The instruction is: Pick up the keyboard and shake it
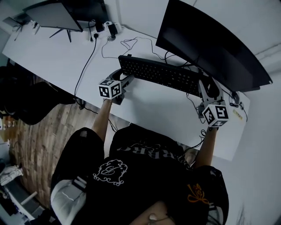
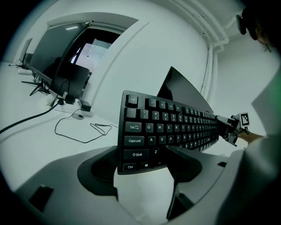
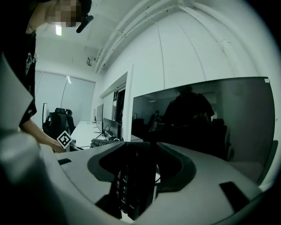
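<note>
A black keyboard lies slantwise over the white desk, in front of a curved monitor. My left gripper is shut on its left end. In the left gripper view the keyboard stands tilted between the jaws of the left gripper, and its near corner hangs clear of the desk. My right gripper is shut on the right end. In the right gripper view the keyboard shows edge-on, wedged between the jaws of the right gripper.
A large curved monitor stands close behind the keyboard. A second monitor sits at the desk's far left, with adapters and a black cable trailing to the desk's near edge. Wooden floor lies to the left.
</note>
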The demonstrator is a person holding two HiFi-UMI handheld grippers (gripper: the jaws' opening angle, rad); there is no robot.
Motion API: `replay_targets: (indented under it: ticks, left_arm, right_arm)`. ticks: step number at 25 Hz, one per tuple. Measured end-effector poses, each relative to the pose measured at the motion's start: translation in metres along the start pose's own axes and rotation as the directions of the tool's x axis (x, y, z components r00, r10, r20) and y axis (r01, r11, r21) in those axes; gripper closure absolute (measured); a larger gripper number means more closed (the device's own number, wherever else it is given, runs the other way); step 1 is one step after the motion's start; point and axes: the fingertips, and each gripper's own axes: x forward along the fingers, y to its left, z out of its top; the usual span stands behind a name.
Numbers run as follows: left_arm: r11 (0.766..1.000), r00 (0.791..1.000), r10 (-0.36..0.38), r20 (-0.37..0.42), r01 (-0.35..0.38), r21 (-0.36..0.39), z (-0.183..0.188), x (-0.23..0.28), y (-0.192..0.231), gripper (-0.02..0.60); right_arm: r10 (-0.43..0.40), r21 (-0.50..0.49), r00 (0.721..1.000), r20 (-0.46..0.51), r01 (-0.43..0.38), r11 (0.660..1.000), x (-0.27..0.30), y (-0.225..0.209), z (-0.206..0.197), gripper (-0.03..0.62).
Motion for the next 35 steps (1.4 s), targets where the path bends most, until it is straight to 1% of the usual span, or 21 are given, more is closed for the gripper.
replay_targets:
  ticks: [4,9,12,15,17,20,25,30,35]
  left_arm:
    - [1.0,1.0,-0.026,0.01,0.026,-0.009,-0.001,0.005,0.003,0.239]
    - [1.0,0.999,-0.02,0.03,0.02,-0.013,-0.001,0.01,0.011,0.239]
    - [1.0,0.999,-0.022,0.03,0.023,-0.014,-0.003,0.013,0.012,0.239]
    - [1.0,0.999,-0.02,0.026,0.02,-0.011,-0.004,0.015,0.011,0.239]
    - [1.0,1.0,-0.016,0.02,0.016,-0.003,-0.003,0.016,0.01,0.239]
    - [1.0,1.0,-0.008,-0.009,0.008,0.019,0.001,0.016,0.006,0.239]
    - [0.998,0.999,0.017,-0.041,-0.015,0.068,0.009,0.009,0.001,0.239]
    - [0.994,0.995,0.051,-0.086,-0.043,0.098,0.009,-0.002,-0.001,0.244]
    - [0.992,0.986,0.092,-0.136,-0.079,0.104,-0.005,-0.016,0.001,0.247]
  right_arm:
    - [0.008,-0.071,0.999,0.033,-0.005,0.997,-0.008,0.015,0.012,0.372]
    - [0.075,-0.201,0.997,0.028,-0.068,0.977,-0.013,0.038,0.02,0.378]
    - [0.079,-0.227,0.997,0.017,-0.074,0.971,-0.015,0.043,0.019,0.381]
    - [0.07,-0.221,0.997,0.011,-0.066,0.973,-0.016,0.041,0.017,0.381]
    - [0.047,-0.185,0.999,0.011,-0.044,0.982,-0.015,0.035,0.016,0.379]
    - [0.005,-0.102,1.0,0.007,-0.004,0.995,-0.014,0.023,0.013,0.378]
    - [-0.014,0.024,1.0,-0.011,0.015,1.0,-0.014,0.006,-0.002,0.376]
    - [-0.027,0.165,0.999,-0.041,0.034,0.986,-0.01,-0.008,-0.025,0.376]
    - [0.002,0.27,0.995,-0.102,0.026,0.963,-0.002,-0.012,-0.054,0.375]
